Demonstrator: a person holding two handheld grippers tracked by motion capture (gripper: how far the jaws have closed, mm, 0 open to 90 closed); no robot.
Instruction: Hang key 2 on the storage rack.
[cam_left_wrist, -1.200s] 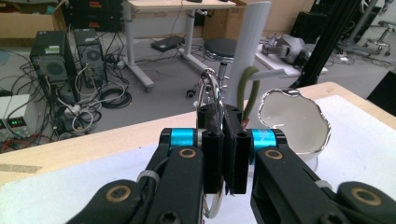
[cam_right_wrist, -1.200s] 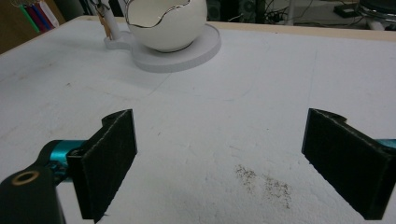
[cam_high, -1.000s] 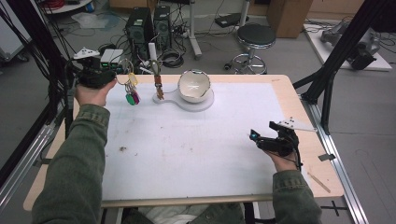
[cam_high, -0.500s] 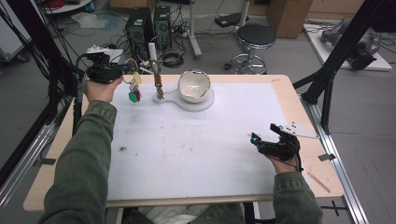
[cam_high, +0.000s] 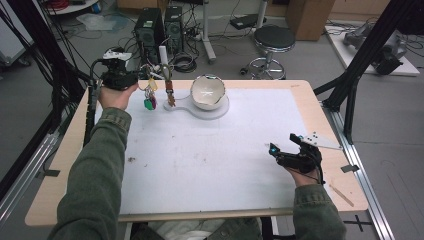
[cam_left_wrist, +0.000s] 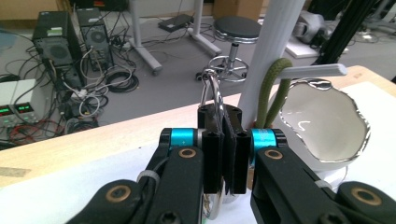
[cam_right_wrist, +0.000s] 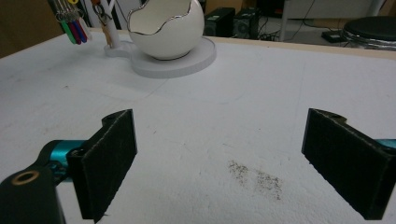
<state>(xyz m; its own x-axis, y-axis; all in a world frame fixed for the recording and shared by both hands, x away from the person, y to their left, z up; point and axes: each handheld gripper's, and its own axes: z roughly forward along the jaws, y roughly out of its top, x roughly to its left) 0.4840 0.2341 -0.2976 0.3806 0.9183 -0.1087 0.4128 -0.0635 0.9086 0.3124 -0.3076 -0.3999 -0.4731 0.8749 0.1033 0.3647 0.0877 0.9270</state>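
Note:
My left gripper (cam_high: 141, 81) is at the table's far left, shut on a silver key ring (cam_left_wrist: 211, 91). A bunch of keys with green and purple tags (cam_high: 150, 99) hangs below the ring. Just right of it stands a white post (cam_high: 163, 56) with a side peg (cam_left_wrist: 312, 70) and a green cord loop (cam_left_wrist: 271, 91). In the left gripper view the jaws (cam_left_wrist: 226, 119) are closed tight on the ring, close in front of the post. My right gripper (cam_high: 284, 145) rests near the table's right front, open with nothing between its pads (cam_right_wrist: 112, 158).
A white egg-shaped bowl (cam_high: 208, 90) with a silver rim sits on a round white base (cam_high: 220, 111) beside the post. The white mat (cam_high: 210, 160) covers most of the table. Computer towers (cam_high: 160, 25), cables and a stool (cam_high: 272, 40) stand on the floor beyond the far edge.
My left hand has carried the keys to the right, closer to the white post. The right hand has stayed in place.

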